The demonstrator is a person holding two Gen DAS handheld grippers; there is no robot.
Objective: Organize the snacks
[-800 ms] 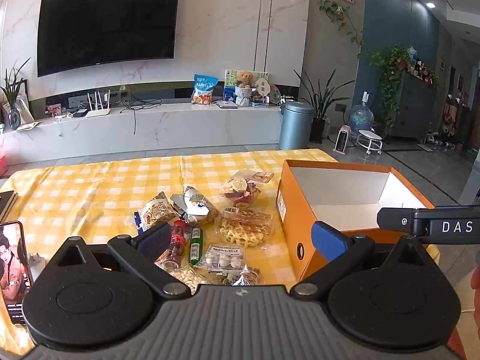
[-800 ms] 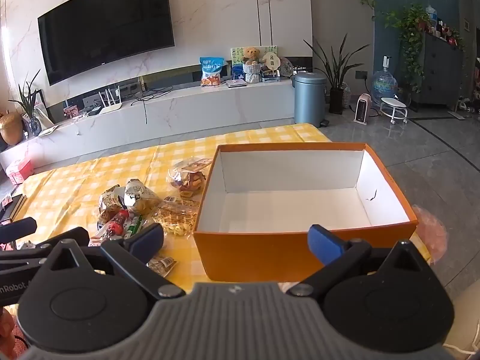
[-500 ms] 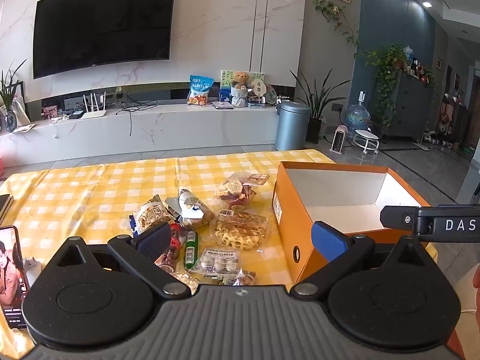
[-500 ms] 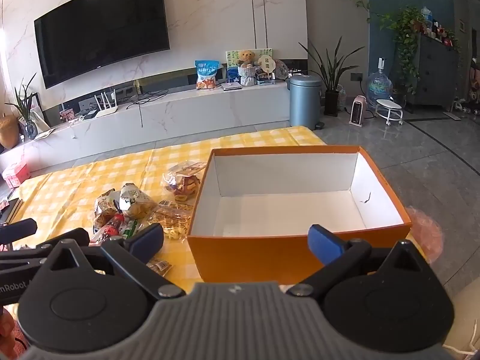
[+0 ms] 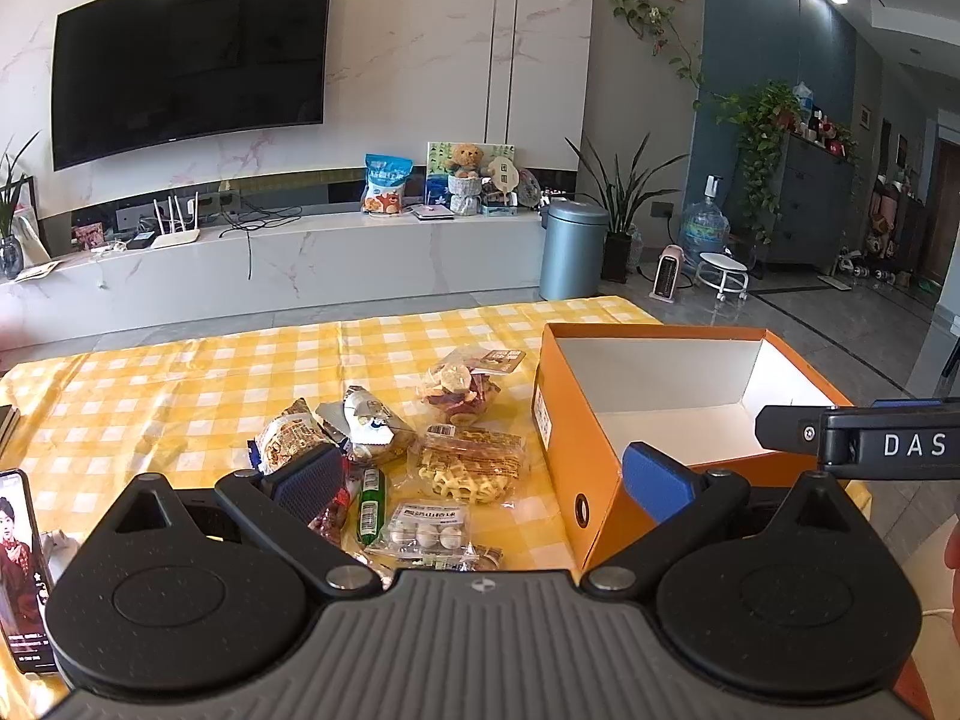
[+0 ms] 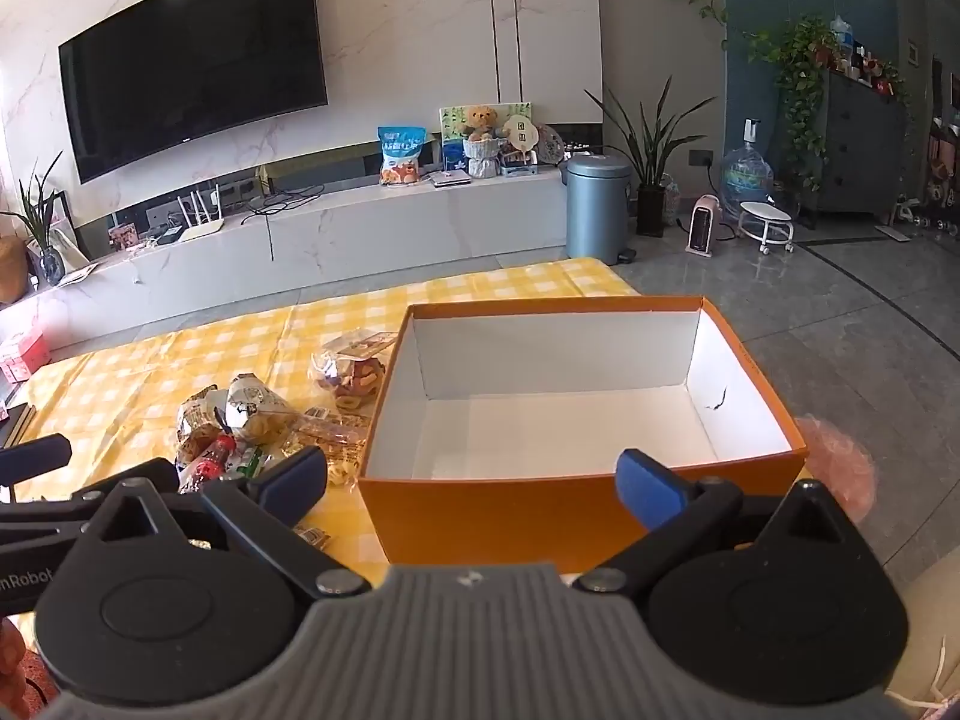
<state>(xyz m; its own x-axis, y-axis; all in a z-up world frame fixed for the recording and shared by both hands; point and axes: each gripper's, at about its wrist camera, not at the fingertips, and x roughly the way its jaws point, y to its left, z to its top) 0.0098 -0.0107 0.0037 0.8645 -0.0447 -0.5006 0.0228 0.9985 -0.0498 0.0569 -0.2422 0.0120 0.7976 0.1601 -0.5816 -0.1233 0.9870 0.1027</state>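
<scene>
Near the front edge of the yellow checked tablecloth [image 5: 180, 396], the snack packets [image 5: 420, 468] lie in a loose heap, just left of the orange box [image 5: 564, 444], which stands open and holds nothing. The left gripper [image 5: 480, 480] hangs above the heap with its jaws spread wide and nothing between them; the packets sit straight ahead of it and slightly below, several of them framed between its two blue pads. The right gripper [image 6: 474, 480] is likewise spread and holds nothing, but it faces the box's near wall, with the heap off to its left.

So the left gripper looks the nearer one for a first pick. The green stick packet [image 5: 371, 498] lies with its long axis pointing away from the gripper, so the jaws would close across its narrow width. The lift would then carry rightward over the box's left wall.
</scene>
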